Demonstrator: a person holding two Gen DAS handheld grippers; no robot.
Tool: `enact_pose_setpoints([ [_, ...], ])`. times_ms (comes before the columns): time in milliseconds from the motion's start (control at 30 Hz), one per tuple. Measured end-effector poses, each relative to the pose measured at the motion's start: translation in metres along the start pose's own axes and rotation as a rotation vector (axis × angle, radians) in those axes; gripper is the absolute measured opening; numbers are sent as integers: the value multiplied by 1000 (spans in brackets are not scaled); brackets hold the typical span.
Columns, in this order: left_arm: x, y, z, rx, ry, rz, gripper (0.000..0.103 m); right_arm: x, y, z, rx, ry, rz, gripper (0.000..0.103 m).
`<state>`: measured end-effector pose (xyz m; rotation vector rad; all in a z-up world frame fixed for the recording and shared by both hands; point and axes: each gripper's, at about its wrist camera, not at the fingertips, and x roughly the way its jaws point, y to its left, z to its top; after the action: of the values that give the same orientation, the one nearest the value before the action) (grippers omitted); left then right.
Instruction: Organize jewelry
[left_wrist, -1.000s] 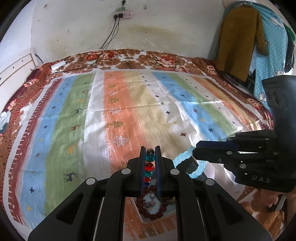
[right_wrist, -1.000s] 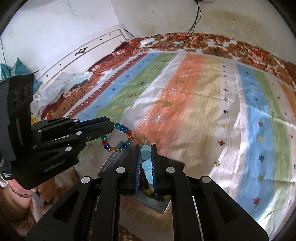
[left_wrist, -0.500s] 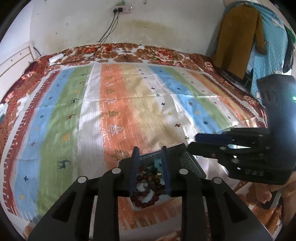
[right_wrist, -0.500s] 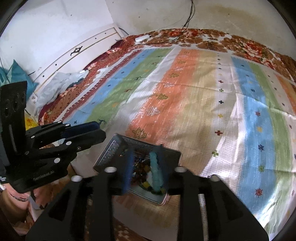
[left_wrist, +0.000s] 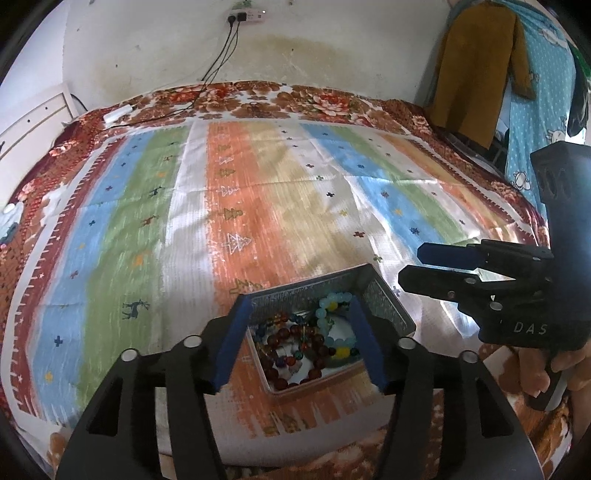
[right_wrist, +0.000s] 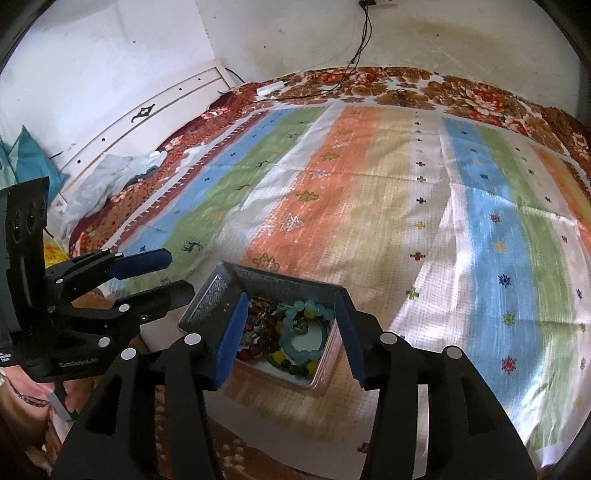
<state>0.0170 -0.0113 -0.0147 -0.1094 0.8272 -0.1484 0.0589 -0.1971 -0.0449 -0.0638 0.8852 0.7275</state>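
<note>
A grey metal tin sits on the striped bedspread near its front edge. Inside it lie a pale blue bead bracelet, a multicoloured bead bracelet and a dark red one. My left gripper hangs just above the tin, its jaws opening with nothing held between them. My right gripper hovers over the tin from the other side, its jaws also opening and empty.
A hand holds the right gripper's handle. A white charger block with cables lies at the bed's far side. Clothes hang at the right and a white headboard runs along the left.
Both grippers were shut on bracelets, the left on the multicoloured one and the right on the pale blue one. Both jaws have spread, and the bracelets now lie in the tin.
</note>
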Motion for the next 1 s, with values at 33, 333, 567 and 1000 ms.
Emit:
enact_pose_setpoints([
  [33, -1, 0, -1, -2, 1, 1, 62, 0, 1, -2, 0, 3, 7, 49],
  [333, -7, -5, -13, 5, -1, 24, 76, -11, 6, -16, 4, -15, -6, 67],
  [567, -16, -8, -20, 6, -22, 43, 84, -21, 15, -26, -33, -52, -30, 78],
  [1000, -34, -11, -33, 6, -96, 64, 93, -42, 21, -39, -53, -142, -78, 93],
])
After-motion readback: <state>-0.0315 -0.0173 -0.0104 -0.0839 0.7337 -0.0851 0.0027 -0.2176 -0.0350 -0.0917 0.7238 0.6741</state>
